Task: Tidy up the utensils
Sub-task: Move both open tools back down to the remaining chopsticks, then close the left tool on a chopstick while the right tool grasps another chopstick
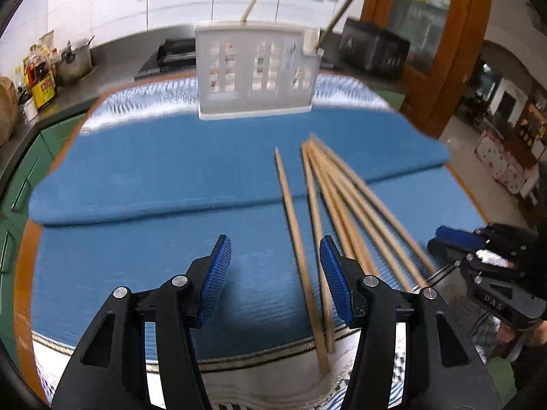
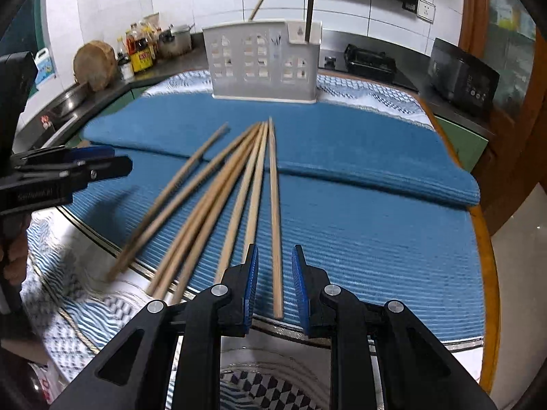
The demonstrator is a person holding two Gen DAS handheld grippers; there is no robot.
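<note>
A blue mat (image 2: 359, 232) covers the table. At its far edge stands a white utensil holder (image 2: 265, 65). Wooden chopsticks (image 2: 239, 191) fan across the mat. Right hand-held gripper (image 2: 275, 282) straddles one chopstick, fingers apart; left hand-held gripper (image 1: 275, 275) gapes empty.

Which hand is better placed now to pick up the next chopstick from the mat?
Right. The right tongs are open astride the rightmost chopstick, near its end. The left tongs are open too, but only bare blue mat lies between them.
</note>
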